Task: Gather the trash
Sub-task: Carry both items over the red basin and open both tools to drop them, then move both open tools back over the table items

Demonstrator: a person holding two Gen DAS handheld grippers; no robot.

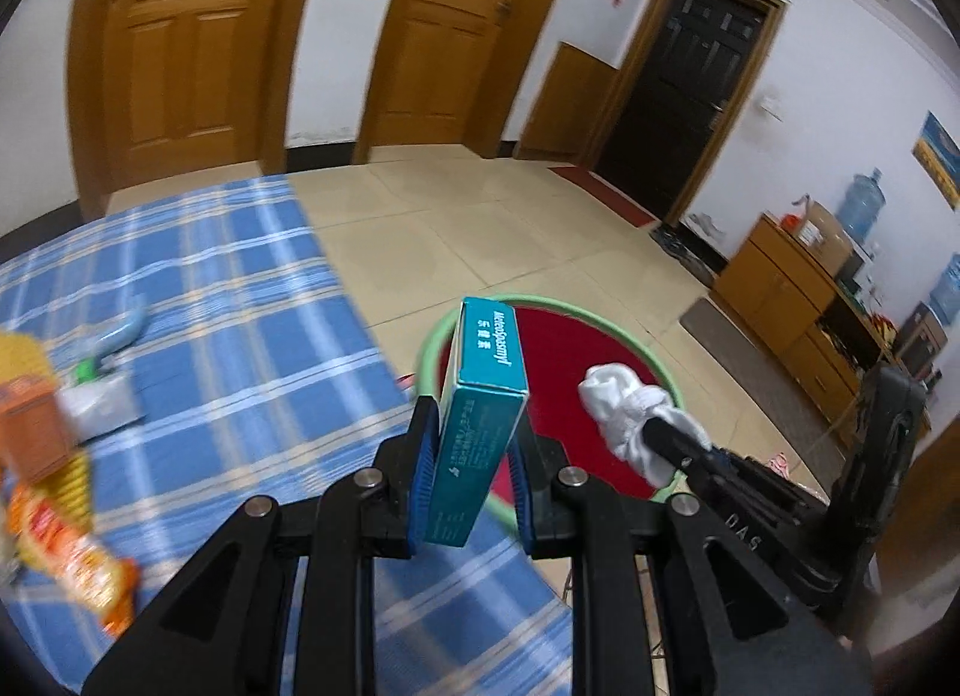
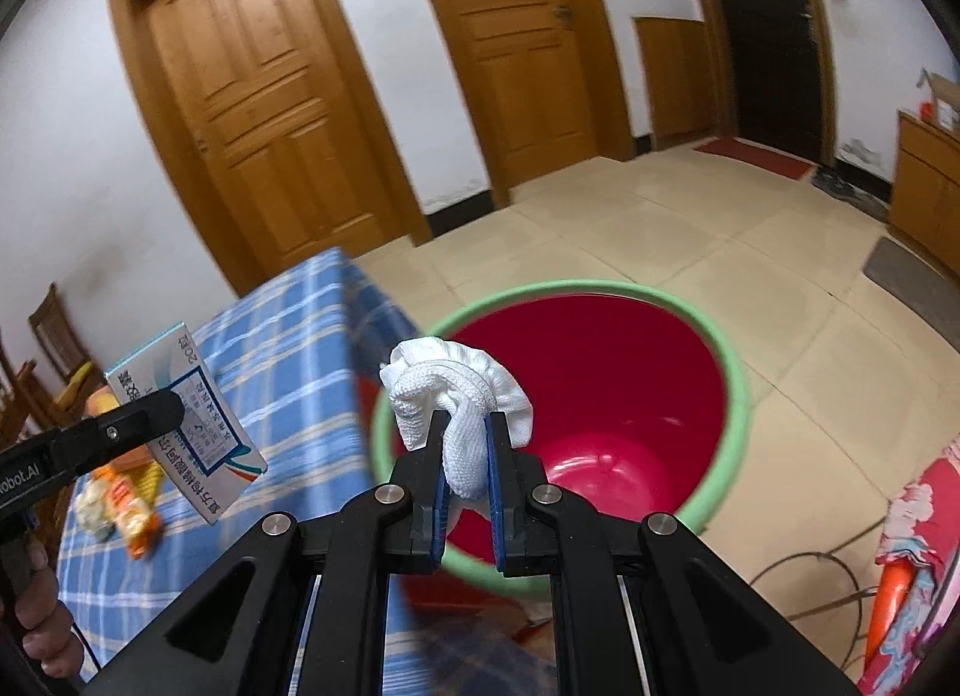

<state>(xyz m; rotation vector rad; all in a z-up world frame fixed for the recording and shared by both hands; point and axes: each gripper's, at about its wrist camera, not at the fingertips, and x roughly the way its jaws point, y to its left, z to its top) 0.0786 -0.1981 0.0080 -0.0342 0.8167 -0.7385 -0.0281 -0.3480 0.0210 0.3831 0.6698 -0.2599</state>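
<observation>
Teal carton (image 1: 480, 432), light and stiff, clamped mid-body in left gripper (image 1: 471, 474); right gripper (image 2: 467, 456) pinches soft white cloth (image 2: 459, 396) above red bin (image 2: 729, 360).

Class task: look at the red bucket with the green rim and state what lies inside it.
Inside the red bucket, only bare red wall and floor show. The white cloth and right gripper hide its near side.

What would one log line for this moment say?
left tongs: shut on teal box | right tongs: shut on white cloth | red bin: below
</observation>
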